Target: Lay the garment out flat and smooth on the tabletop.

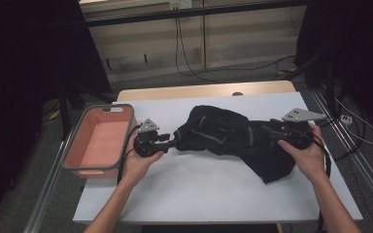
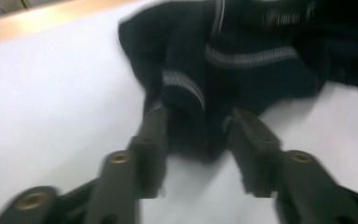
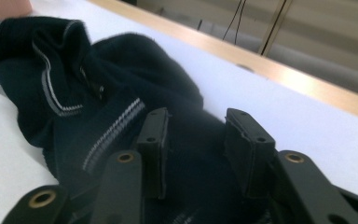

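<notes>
Both grippers [image 1: 172, 141] [image 1: 267, 127] open at dark garment [image 1: 223, 133] ends, w/ cloth between jaws.

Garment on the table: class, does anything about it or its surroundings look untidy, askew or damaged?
The dark garment lies crumpled in a heap rather than flat, its striped trim twisted and folded over itself. No tear or spill shows. The pink bin overhangs the table's left edge.

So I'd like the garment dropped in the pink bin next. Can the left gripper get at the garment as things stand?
Probably yes. The left gripper is already at the dark garment, a fold of cloth between its parted fingers. Nothing on the table is in the way.
</notes>
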Demonstrator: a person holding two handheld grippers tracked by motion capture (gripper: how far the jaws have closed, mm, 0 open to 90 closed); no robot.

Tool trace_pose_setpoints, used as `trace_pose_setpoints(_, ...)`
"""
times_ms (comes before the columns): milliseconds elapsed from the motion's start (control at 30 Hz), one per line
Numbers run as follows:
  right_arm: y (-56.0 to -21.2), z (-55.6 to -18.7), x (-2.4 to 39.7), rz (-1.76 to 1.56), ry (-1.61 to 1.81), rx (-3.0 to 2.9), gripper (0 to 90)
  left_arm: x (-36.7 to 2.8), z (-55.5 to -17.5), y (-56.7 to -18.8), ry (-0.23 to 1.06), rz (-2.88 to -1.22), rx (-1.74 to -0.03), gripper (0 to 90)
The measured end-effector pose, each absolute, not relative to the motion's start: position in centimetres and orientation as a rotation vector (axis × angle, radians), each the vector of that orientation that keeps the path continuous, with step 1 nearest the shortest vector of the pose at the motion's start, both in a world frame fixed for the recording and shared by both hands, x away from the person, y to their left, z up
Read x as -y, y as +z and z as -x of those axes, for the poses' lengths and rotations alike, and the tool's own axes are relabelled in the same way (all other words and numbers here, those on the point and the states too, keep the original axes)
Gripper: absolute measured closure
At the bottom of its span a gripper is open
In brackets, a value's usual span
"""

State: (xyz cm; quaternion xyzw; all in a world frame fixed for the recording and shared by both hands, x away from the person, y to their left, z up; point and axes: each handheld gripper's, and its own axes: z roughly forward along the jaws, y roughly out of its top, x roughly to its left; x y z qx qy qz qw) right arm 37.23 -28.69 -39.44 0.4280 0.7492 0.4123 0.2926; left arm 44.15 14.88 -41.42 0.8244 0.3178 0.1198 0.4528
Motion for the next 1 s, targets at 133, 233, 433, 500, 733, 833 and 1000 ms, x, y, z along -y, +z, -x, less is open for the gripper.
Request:
trace_pose_setpoints(133,-41.1,-38.5,28.2,-1.167,1.076,-2.072,50.9,-13.7,-46.6,-41.1,0.311,-2.007,-0.801,49.9)
trace_pose_setpoints(233,-41.4,-38.7,28.0,-1.169,1.074,-2.091,48.0,-12.6,-48.3,-41.2,0.295,-1.991,-0.830,47.0)
trace_pose_setpoints(433,-42.0,-39.1,27.5,-1.163,1.067,-2.143,40.2,-10.4,-49.8,-41.6,0.235,-2.013,-0.815,47.5)
trace_pose_setpoints(500,-42.2,-39.1,27.4,-1.165,1.056,-2.159,39.3,-9.8,-49.8,-42.4,0.240,-2.062,-0.808,47.2)
trace_pose_setpoints(733,-42.7,-39.0,27.2,-1.143,1.050,-2.208,40.9,-10.1,-49.1,-43.5,0.233,-2.149,-0.779,79.6)
trace_pose_setpoints(833,-42.7,-38.9,27.0,-1.137,1.043,-2.222,47.1,-11.0,-48.1,-42.8,0.249,-2.129,-0.766,81.8)
trace_pose_setpoints(1000,-42.4,-38.3,26.5,-1.101,1.011,-2.234,59.7,-12.9,-46.4,-41.7,0.273,-2.085,-0.752,82.0)
